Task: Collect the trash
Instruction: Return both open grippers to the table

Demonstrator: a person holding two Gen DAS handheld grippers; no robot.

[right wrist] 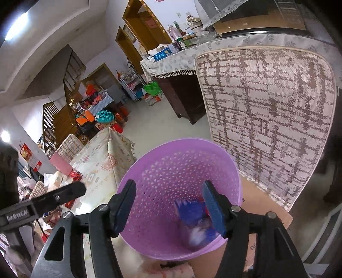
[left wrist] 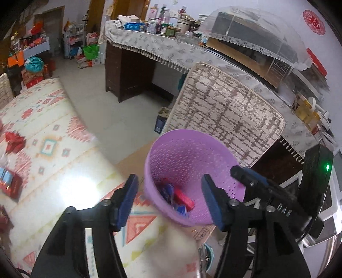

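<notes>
Purple perforated bin [right wrist: 179, 169], red and blue wrappers [left wrist: 177, 196], brown-on-cream crosshatched cushion [right wrist: 269, 119]

Both wrist cameras look steeply down along their jaws, close above the purple basket [left wrist: 188, 162] [right wrist: 171, 162]; both share the patterned chair back [left wrist: 226, 113] [right wrist: 269, 119] behind it.

A pale tiled floor [left wrist: 92, 94] runs to white walls [left wrist: 267, 15]. On the far side, a dark wooden sideboard [left wrist: 119, 70] carries a fringed leaf-print cloth [left wrist: 149, 46] and many bottles. A brown-patterned chair back [right wrist: 271, 119] stands right, a patterned tablecloth [left wrist: 49, 136] left. A wooden staircase [right wrist: 57, 115] rises far left.
</notes>
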